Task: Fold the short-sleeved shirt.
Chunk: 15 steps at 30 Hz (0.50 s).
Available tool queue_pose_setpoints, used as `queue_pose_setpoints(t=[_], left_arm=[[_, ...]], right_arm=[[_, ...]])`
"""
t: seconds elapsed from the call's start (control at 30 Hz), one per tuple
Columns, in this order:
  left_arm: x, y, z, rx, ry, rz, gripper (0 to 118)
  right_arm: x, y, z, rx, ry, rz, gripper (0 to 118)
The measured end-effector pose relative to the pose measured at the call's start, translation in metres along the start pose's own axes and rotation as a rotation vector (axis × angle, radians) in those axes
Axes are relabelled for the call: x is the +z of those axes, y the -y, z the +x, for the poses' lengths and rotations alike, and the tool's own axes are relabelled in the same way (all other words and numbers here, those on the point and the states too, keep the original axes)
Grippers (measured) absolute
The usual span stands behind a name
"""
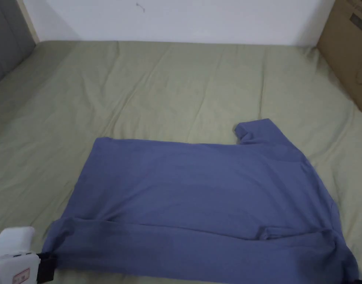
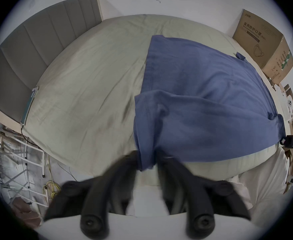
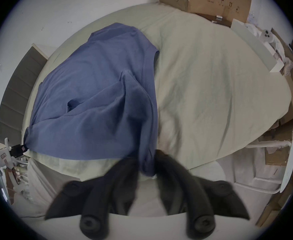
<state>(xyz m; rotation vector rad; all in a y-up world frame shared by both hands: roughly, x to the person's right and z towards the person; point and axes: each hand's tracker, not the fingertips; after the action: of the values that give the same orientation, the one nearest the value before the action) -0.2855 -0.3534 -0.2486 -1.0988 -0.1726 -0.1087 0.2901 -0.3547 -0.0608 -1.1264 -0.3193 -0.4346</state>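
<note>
The blue short-sleeved shirt (image 1: 198, 192) lies spread out sideways on the bed (image 1: 169, 81), near the edge closest to the person. One sleeve (image 1: 256, 131) sticks out on the far side.

The left gripper (image 2: 146, 159) has its two jaws closed on a bunched corner of the shirt. The right gripper (image 3: 146, 162) does the same at the other near corner — cloth sits pinched between its jaws. In the head view the left gripper (image 1: 47, 268) shows at the bottom left, right at the corner of the shirt.

The near edge looks a bit lifted, with a long ridge in the cloth. This seems to be the first long fold.

To do it well, lift both corners up to the same height, keep the edge pulled tight between them, and carry it over to the far side — slowly, so the bottom layer does not slide. Lay the edge down straight before letting go. The sleeve may need tucking in later.
</note>
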Motion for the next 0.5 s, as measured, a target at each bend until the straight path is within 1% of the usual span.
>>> queue_pose_setpoints(t=[0.03, 0.07, 0.1, 0.17, 0.23, 0.27, 0.3, 0.33, 0.37, 0.4, 0.43, 0.47, 0.5], left_arm=[[0.003, -0.003, 0.002, -0.003, -0.022, 0.000, 86], [0.008, -0.007, 0.002, -0.007, -0.031, 0.010, 95], [0.012, -0.012, -0.001, -0.006, -0.030, 0.021, 93], [0.032, -0.026, 0.002, 0.007, -0.003, 0.089, 92], [0.050, -0.039, 0.009, 0.027, 0.010, 0.162, 93], [0.057, -0.046, 0.015, 0.031, 0.021, 0.191, 91], [0.061, -0.051, 0.020, 0.034, 0.040, 0.216, 84], [0.063, -0.055, 0.026, 0.028, 0.054, 0.243, 61], [0.062, -0.056, 0.032, 0.010, 0.061, 0.255, 35], [0.057, -0.056, 0.038, 0.017, 0.052, 0.262, 7], [0.048, -0.055, 0.044, 0.024, 0.047, 0.260, 2], [0.039, -0.054, 0.051, 0.047, 0.077, 0.200, 1], [0.030, -0.051, 0.053, 0.058, 0.118, 0.174, 0]], right_arm=[[0.004, -0.004, -0.003, 0.026, 0.041, 0.022, 74], [0.010, -0.007, -0.007, 0.054, 0.066, 0.044, 78], [0.016, -0.011, -0.009, 0.072, 0.077, 0.069, 78], [0.035, -0.023, -0.013, 0.082, 0.083, 0.128, 78], [0.051, -0.033, -0.019, 0.079, 0.044, 0.171, 78], [0.057, -0.038, -0.023, 0.064, 0.013, 0.205, 77], [0.061, -0.041, -0.025, 0.053, -0.008, 0.232, 73], [0.061, -0.044, -0.031, 0.046, -0.008, 0.248, 59], [0.057, -0.046, -0.036, 0.049, 0.002, 0.246, 35], [0.050, -0.047, -0.039, 0.042, 0.017, 0.250, 14], [0.038, -0.046, -0.040, 0.004, 0.032, 0.240, 10], [0.023, -0.045, -0.040, -0.023, 0.014, 0.193, 2], [0.014, -0.044, -0.040, -0.046, -0.009, 0.171, 0]])
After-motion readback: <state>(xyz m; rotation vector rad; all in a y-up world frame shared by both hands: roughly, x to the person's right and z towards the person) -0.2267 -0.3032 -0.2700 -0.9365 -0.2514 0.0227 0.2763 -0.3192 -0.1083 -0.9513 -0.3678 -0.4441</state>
